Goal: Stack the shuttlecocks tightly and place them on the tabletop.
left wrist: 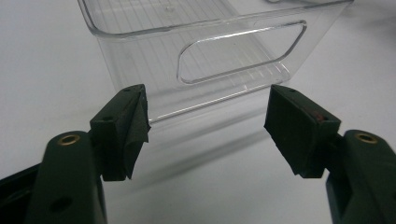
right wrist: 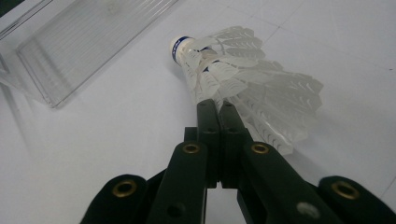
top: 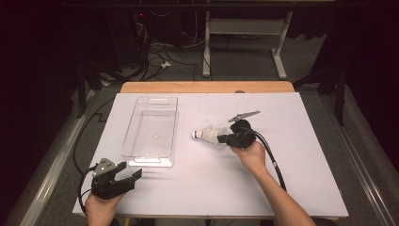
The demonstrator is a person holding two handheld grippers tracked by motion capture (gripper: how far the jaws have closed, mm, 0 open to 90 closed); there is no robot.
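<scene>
White table sheet (top: 211,188) covers the work surface; a strip of wooden table edge (top: 207,87) shows at the far side.

Right gripper (top: 225,138) — held in the person's right hand (top: 251,155) near the table's middle, pointing toward the left of the high view. In the right gripper view its jaws are pressed together, pinching the feather skirt of a white shuttlecock (right wrist: 243,79). The shuttlecock lies on its side, its cork tip with a blue band pointing away from the jaws toward the clear plastic bin (top: 153,127). Whether it rests on the sheet or hangs just above it, I cannot tell.

Clear plastic bin: long, rectangular, with handle cut-outs at both short ends, standing on the sheet left of the shuttlecock, apart from it.

Left gripper (top: 129,175) — at the near left corner, in the left hand (top: 99,207). Jaws spread wide with nothing between them, aimed at the bin's near end wall and its handle slot (left wrist: 243,53), not touching.
</scene>
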